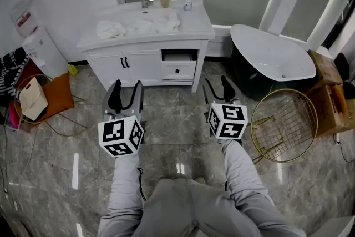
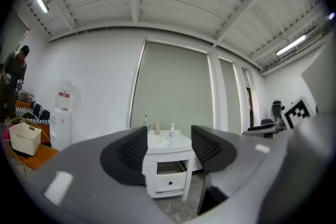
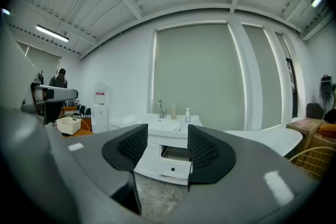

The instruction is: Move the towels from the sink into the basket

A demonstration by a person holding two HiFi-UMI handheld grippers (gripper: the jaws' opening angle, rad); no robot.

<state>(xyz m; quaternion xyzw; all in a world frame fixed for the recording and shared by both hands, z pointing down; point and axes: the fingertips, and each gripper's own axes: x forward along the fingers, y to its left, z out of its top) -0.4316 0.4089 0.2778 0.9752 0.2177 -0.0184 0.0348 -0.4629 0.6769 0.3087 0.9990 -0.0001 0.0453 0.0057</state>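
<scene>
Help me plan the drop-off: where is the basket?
In the head view, the gold wire basket sits on the floor at right, next to the bathtub and cardboard boxes.

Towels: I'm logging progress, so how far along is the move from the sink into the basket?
Done: nothing visible; the basket on the floor holds no towel. In hand: nothing; the left gripper and right gripper are both open and empty, held away from the sink cabinet. Left: all the white towels, which lie on top of that cabinet.
</scene>
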